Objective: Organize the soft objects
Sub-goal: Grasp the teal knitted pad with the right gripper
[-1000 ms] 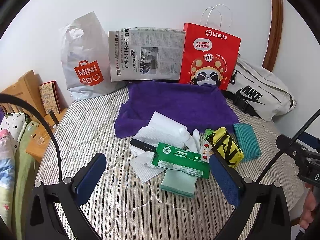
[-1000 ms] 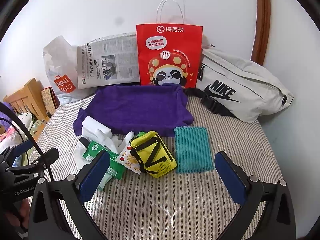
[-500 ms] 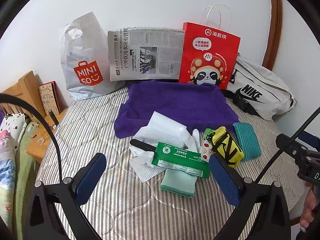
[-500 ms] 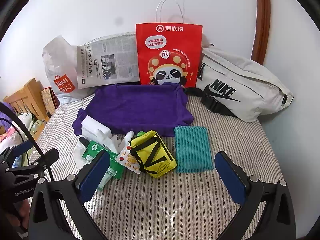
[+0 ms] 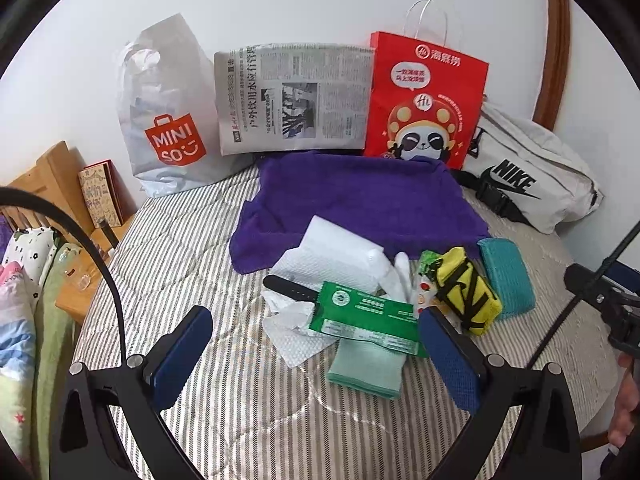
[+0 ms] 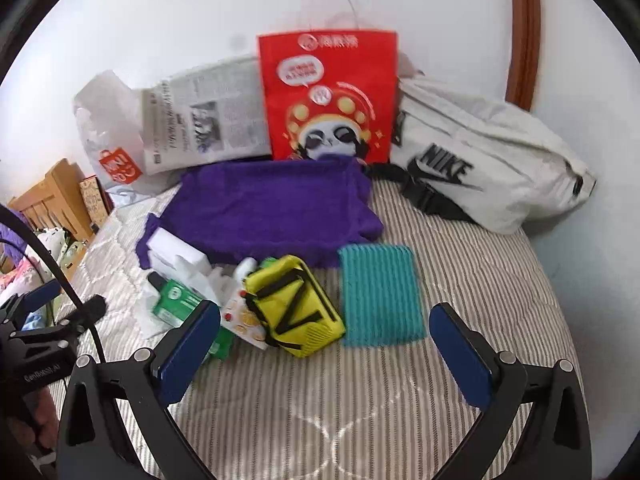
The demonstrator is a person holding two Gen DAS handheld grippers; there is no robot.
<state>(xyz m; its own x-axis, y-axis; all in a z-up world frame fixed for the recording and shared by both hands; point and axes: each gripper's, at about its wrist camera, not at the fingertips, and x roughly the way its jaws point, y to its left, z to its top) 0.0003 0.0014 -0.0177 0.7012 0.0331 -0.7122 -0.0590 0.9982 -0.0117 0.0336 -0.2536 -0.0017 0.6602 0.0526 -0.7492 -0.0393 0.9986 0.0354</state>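
A heap of soft things lies mid-bed: a purple towel (image 5: 360, 200) (image 6: 272, 204), white tissue wads (image 5: 332, 256), a green wipes packet (image 5: 368, 316) (image 6: 176, 302), a mint cloth (image 5: 366, 368), a yellow pouch with black straps (image 5: 466, 296) (image 6: 294, 306) and a teal ribbed cloth (image 5: 506, 276) (image 6: 378, 294). My left gripper (image 5: 316, 354) hangs open just short of the wipes packet and mint cloth. Over bare striped cover, near the yellow pouch and teal cloth, my right gripper (image 6: 326, 354) stands open. Neither holds anything.
Against the back wall stand a white Miniso bag (image 5: 168, 120), a folded newspaper (image 5: 292, 100), a red panda paper bag (image 5: 424, 96) (image 6: 328, 96) and a white Nike bag (image 5: 532, 176) (image 6: 480, 160). A wooden bedside stand with a book (image 5: 100, 196) sits left of the bed.
The right gripper has moved slightly forward and tilted, so its view is blurred and rotated. The left gripper has barely shifted. No object has moved.
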